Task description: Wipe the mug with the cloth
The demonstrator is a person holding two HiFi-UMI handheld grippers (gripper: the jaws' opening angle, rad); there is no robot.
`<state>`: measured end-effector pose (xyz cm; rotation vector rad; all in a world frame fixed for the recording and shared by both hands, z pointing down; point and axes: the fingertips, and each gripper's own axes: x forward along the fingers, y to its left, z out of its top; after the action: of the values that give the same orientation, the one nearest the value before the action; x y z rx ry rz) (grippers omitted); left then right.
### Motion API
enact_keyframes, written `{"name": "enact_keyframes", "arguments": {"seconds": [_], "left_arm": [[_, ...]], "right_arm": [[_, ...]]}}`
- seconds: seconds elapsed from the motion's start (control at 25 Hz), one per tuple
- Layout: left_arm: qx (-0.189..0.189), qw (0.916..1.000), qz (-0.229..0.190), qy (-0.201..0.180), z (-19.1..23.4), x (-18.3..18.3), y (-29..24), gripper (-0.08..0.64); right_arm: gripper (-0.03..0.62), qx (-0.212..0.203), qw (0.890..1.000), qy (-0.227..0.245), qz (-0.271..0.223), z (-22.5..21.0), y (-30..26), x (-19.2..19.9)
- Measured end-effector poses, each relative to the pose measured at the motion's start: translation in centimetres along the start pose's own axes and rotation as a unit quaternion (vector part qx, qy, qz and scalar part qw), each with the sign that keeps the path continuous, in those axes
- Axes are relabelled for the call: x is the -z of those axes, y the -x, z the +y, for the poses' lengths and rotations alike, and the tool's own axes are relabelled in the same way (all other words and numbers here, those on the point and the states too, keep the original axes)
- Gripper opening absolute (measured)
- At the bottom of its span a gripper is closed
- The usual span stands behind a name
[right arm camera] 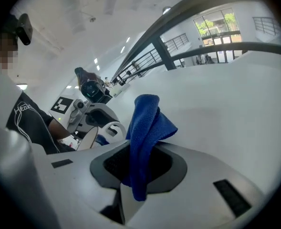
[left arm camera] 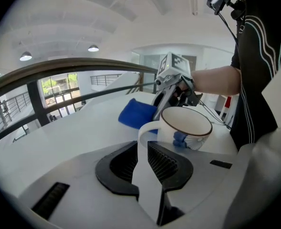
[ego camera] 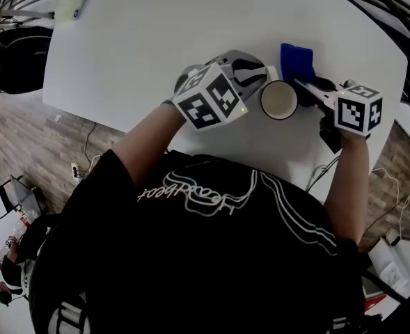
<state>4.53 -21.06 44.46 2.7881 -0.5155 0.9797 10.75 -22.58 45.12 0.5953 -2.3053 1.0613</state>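
Both clamped: left tongs (left arm camera: 142,151) on upright mug (left arm camera: 188,128), by its handle; right tongs (right arm camera: 140,151) on upstanding cloth (right arm camera: 149,118).

White table (ego camera: 156,40) on wood-plank floor (ego camera: 30,138); round ceiling lights (left arm camera: 26,56), bright windows (left arm camera: 54,86).

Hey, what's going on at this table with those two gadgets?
A person holds a two-jaw gripper in each hand over a white table. The left gripper is clamped on the handle of a white mug, keeping it upright. The right gripper pinches a blue cloth close beside the mug. Whether the cloth touches the mug can't be made out.
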Motion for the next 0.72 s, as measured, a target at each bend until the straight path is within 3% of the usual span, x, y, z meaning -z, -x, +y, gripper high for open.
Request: {"name": "enact_keyframes", "arguments": {"seconds": [0.2, 0.28, 0.4, 0.56, 0.72], "left_arm": [[-0.017, 0.9969, -0.02, 0.075, 0.1, 0.9, 2.1, 0.061], [-0.024, 0.9944, -0.029, 0.099, -0.7, 0.7, 3.6, 0.061], [-0.029, 0.9913, -0.054, 0.116, -2.1, -0.5, 6.2, 0.061], [-0.031, 0.9811, -0.128, 0.142, -5.4, -4.9, 10.4, 0.061], [-0.01, 0.976, -0.182, 0.119, -12.0, -10.2, 13.7, 0.041]], "right_arm": [[0.064, 0.101, 0.992, 0.027, -0.066, -1.2, 3.9, 0.0], [0.064, 0.118, 0.988, 0.031, -0.098, -0.1, 6.0, 0.1], [0.064, 0.119, 0.981, 0.041, -0.148, 3.0, 8.6, -0.1], [0.064, 0.101, 0.972, 0.051, -0.206, 8.4, 12.3, 0.4], [0.064, 0.065, 0.964, 0.053, -0.252, 14.6, 16.5, 2.3]]}}
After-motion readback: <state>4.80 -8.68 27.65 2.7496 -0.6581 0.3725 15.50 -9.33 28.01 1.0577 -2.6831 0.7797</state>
